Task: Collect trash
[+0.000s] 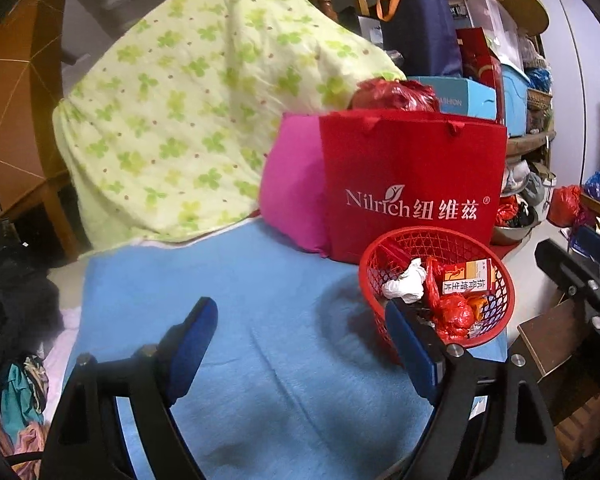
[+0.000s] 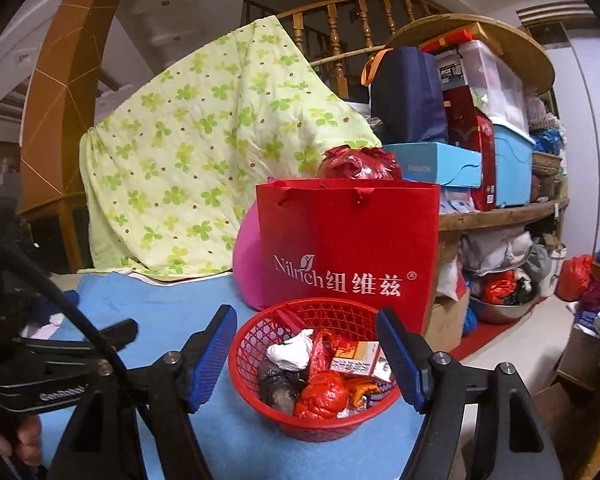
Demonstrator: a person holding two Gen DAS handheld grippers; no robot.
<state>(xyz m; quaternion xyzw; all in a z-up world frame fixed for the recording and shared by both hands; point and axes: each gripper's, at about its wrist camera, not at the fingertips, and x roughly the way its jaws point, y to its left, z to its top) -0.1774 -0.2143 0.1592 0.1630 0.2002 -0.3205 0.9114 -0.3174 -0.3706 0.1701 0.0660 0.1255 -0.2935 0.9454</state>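
Note:
A red plastic basket [image 2: 256,344] [image 1: 496,280] stands on the blue blanket [image 1: 260,280], in front of a red paper bag. It holds a crumpled white tissue [image 2: 290,354] [image 1: 404,282], a knotted red plastic bag [image 2: 320,396] [image 1: 454,314], an orange-and-white medicine box [image 2: 358,356] [image 1: 466,276] and a dark lump [image 2: 278,386]. My right gripper [image 2: 306,314] is open, hanging over the basket with its blue pads [image 2: 216,356] apart from the rim. My left gripper [image 1: 300,306] is open over bare blanket, left of the basket, with nothing between its fingers.
The red Nilrich bag [image 2: 348,248] leans on a pink cushion [image 1: 292,196], a red plastic bundle [image 2: 356,162] behind it. A clover-print quilt [image 1: 188,100] hangs at the back left. Crowded shelves [image 2: 500,216] and a steel basin [image 2: 504,308] fill the right. Dark clothes [image 1: 12,300] lie at left.

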